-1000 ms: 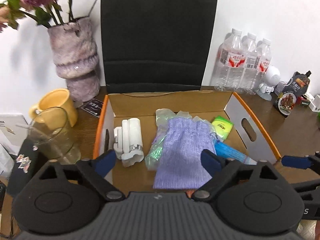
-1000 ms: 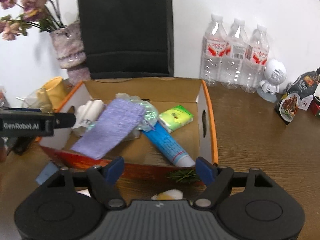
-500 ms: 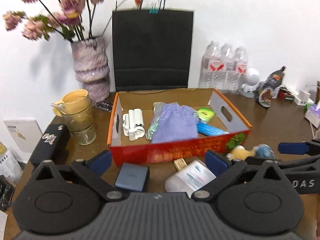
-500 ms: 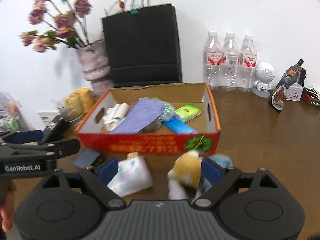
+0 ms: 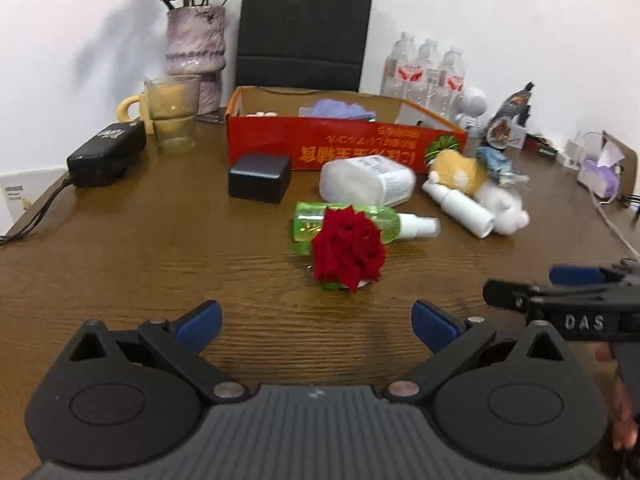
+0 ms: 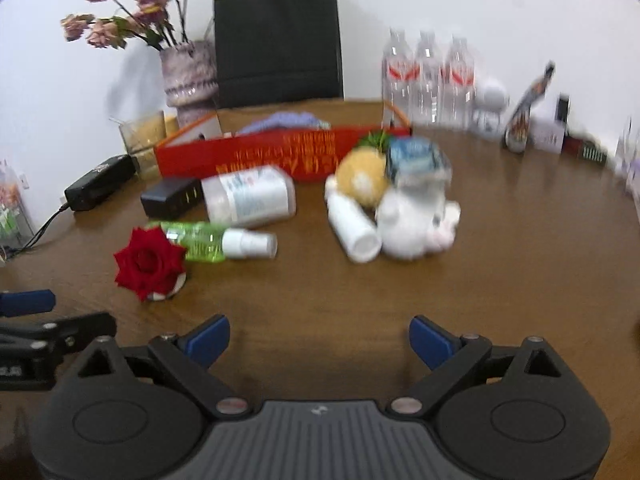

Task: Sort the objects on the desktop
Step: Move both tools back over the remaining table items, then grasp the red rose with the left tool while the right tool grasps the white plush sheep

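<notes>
A red cardboard box [image 5: 352, 148] [image 6: 276, 156] stands at the back of the brown table, with a purple pouch [image 5: 336, 109] showing inside. In front of it lie a red rose [image 5: 347, 249] [image 6: 148, 261], a green spray bottle [image 5: 360, 224] [image 6: 212, 240], a white jar [image 5: 368, 180] [image 6: 248, 196], a black box [image 5: 260, 176] [image 6: 170, 197], a white spray bottle [image 5: 460, 206] [image 6: 354, 228], and plush toys [image 5: 464, 170] [image 6: 412, 216]. My left gripper [image 5: 316, 322] and right gripper [image 6: 320, 338] are both open and empty, low over the table's near edge.
A vase of dried flowers [image 5: 196, 52], a glass [image 5: 172, 112], a yellow mug [image 5: 134, 108] and a black adapter [image 5: 106, 152] stand at the left. A black paper bag [image 5: 304, 28] stands behind the box. Water bottles [image 5: 424, 72] and small items stand at the right.
Both grippers have pulled back from over the box toward the table's near edge and dropped lower. The loose objects in front of the box have come into view.
</notes>
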Action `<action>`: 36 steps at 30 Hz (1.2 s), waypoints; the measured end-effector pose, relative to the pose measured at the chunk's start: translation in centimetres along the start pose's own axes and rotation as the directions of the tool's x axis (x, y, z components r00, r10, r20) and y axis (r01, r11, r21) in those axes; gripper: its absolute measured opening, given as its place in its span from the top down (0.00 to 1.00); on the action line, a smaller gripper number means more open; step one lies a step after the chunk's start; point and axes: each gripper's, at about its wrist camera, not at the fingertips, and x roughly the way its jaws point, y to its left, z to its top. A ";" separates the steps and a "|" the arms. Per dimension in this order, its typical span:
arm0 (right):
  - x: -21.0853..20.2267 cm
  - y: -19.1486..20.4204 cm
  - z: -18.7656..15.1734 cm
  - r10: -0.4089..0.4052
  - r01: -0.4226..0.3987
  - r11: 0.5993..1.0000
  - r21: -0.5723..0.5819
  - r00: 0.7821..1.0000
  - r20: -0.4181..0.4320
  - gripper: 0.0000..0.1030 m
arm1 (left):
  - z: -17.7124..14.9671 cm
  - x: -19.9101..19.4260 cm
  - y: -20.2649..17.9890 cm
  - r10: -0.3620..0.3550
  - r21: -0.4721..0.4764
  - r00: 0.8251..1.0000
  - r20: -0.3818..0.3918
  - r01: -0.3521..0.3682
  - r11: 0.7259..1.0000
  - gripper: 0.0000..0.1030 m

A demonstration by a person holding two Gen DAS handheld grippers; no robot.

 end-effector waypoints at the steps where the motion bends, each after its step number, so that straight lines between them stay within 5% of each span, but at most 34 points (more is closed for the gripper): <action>1: 0.2 0.1 -0.2 -0.007 0.007 1.000 -0.007 1.000 -0.003 0.06 | 0.0 0.3 0.0 0.010 -0.003 1.000 -0.005 -0.010 1.000 0.00; 18: 0.7 1.2 -1.6 -0.067 0.067 0.997 -0.048 0.998 -0.017 0.00 | -1.7 1.4 -1.3 0.089 0.056 0.996 -0.025 -0.088 0.995 0.00; 25: 0.9 1.1 -1.6 -0.071 0.070 0.997 -0.039 0.997 -0.022 0.00 | -1.5 1.5 -1.1 0.071 0.048 0.997 -0.029 -0.070 0.996 0.00; 31: 2.0 -0.9 1.4 -0.087 0.087 0.996 -0.013 0.996 0.001 0.06 | 1.4 2.8 -0.9 -0.026 -0.016 0.999 0.042 0.027 1.000 0.00; 36: 3.1 -2.9 4.4 -0.103 0.103 0.995 0.013 0.994 0.024 0.07 | 2.1 4.4 -1.2 -0.022 -0.011 1.000 0.013 0.022 1.000 0.18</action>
